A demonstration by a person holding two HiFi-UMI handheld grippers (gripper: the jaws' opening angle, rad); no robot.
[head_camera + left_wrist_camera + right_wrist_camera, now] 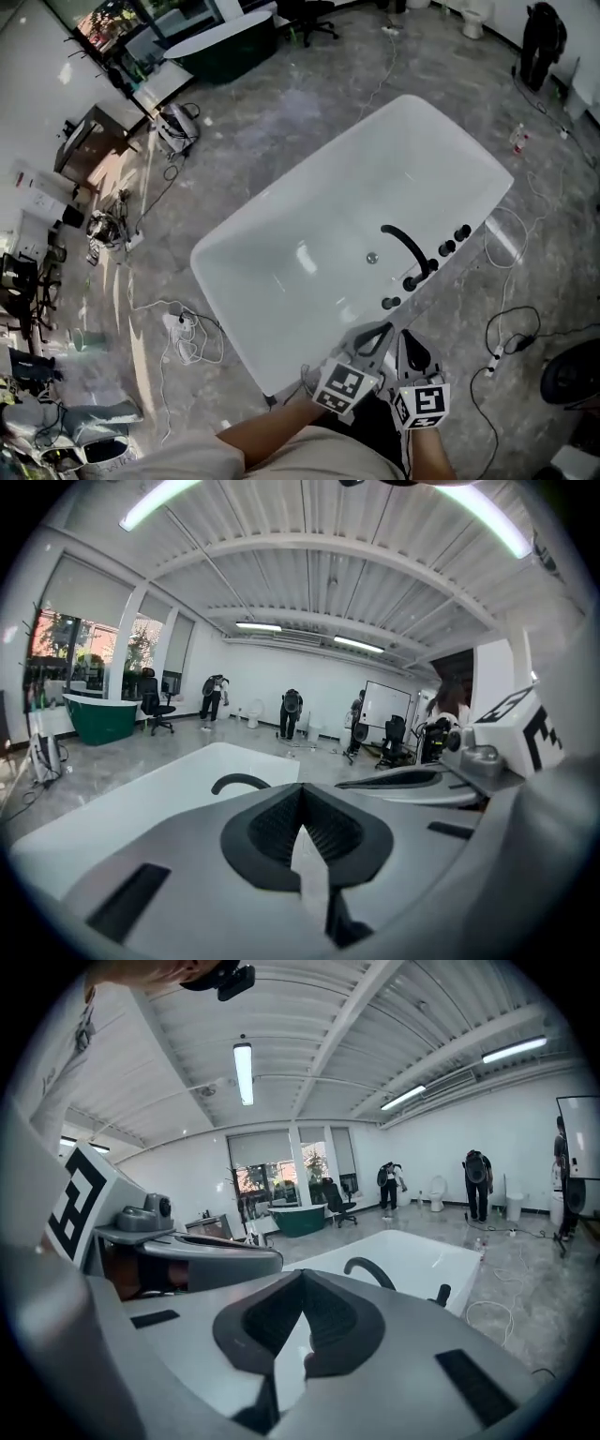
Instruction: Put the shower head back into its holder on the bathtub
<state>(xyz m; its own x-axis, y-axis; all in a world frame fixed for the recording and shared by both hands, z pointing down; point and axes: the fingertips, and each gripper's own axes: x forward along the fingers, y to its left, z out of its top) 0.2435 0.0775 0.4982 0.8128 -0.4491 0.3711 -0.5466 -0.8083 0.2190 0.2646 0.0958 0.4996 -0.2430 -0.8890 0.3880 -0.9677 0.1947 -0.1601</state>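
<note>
Viewing from above: one white bathtub point(309, 206), with one curved black spout point(405, 246) and a row of black fittings point(447, 247) on its near rim; the shower head cannot be told apart among them. Two grippers, left gripper point(382, 328) and right gripper point(406, 339), sit side by side just off that rim, jaws closed on nothing. Marker cubes point(342, 386) show black-and-white squares.

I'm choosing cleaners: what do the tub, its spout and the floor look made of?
Tub: glossy white, acrylic or enamel, going by the soft light reflections; I can't tell which.
Spout: matte black with no shine, probably coated metal.
Floor: mottled grey with a faint sheen, so polished stone or concrete.
</note>
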